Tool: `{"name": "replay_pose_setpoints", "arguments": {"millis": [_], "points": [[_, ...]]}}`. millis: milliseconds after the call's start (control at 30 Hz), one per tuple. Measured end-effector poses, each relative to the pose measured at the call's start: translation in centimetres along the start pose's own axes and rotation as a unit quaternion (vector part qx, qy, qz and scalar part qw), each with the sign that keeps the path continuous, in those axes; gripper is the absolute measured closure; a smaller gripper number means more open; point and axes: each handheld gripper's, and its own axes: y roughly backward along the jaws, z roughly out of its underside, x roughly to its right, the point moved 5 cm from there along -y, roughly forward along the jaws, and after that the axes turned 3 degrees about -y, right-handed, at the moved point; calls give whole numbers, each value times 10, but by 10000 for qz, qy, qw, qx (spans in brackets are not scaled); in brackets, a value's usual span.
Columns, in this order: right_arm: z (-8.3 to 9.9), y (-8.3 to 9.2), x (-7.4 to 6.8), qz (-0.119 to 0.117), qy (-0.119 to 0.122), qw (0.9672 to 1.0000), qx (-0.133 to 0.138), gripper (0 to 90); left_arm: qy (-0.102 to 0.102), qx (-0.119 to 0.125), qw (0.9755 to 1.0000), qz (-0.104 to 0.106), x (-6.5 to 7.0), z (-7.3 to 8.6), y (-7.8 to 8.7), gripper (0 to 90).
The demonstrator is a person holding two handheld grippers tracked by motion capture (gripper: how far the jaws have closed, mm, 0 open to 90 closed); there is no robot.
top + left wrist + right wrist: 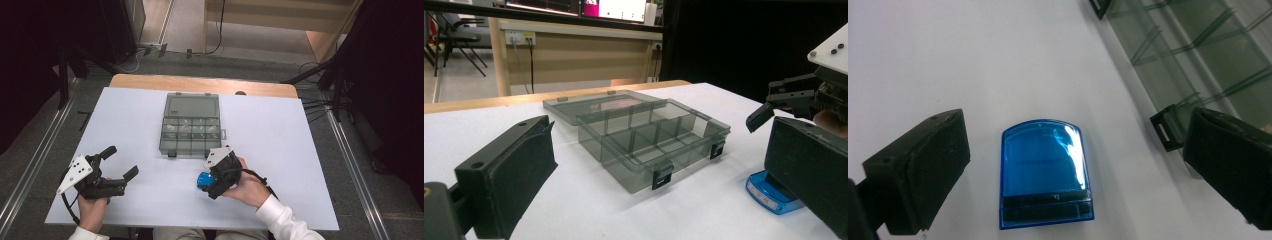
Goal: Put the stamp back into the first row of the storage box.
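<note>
Blue plastic, a small case [1046, 172] lies flat on the white table [300, 150] between the right gripper's [1068, 165] wide-spread, empty jaws. The left gripper [120, 162] gapes empty too, beside the open grey organiser box [191, 125].

From above, my right gripper [214, 181] covers most of the blue case [203, 180], leaving just a sliver showing. In my left gripper view the same case [769, 196] sits half behind my own jaw. The organizer box's [191, 131] contents are too small to tell.
</note>
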Motion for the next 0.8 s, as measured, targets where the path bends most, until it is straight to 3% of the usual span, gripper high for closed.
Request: {"name": "replay_pose_setpoints", "arguments": {"millis": [200, 300, 367, 433, 567, 600, 633, 800], "points": [[-1, -5, -4, -127, 178, 9993, -308, 0, -1, 2, 10000, 24, 0, 0, 0, 0], [2, -9, -5, -192, 381, 9978, -506, 0, -15, 1, 10000, 12, 0, 0, 0, 0], [4, -11, -7, -200, 309, 9966, -735, 0, -27, -10, 10000, 6, 0, 0, 0, 0], [4, -14, -5, -202, 361, 9959, -801, 6, -32, -19, 10000, 6, 0, 0, 0, 0], [4, -15, -7, -262, 394, 9939, -994, 85, -15, -14, 10000, 23, 0, 0, 0, 0], [5, -15, -7, -239, 437, 9920, -1160, 148, -14, -13, 10000, 21, 0, 0, 0, 0], [6, -17, -8, -250, 479, 9897, -1326, 147, -15, -17, 10000, 21, 0, 0, 0, 0], [7, -19, -9, -317, 623, 9863, -1497, 221, -9, -42, 10000, 20, 0, 1, 0, 0]]}}
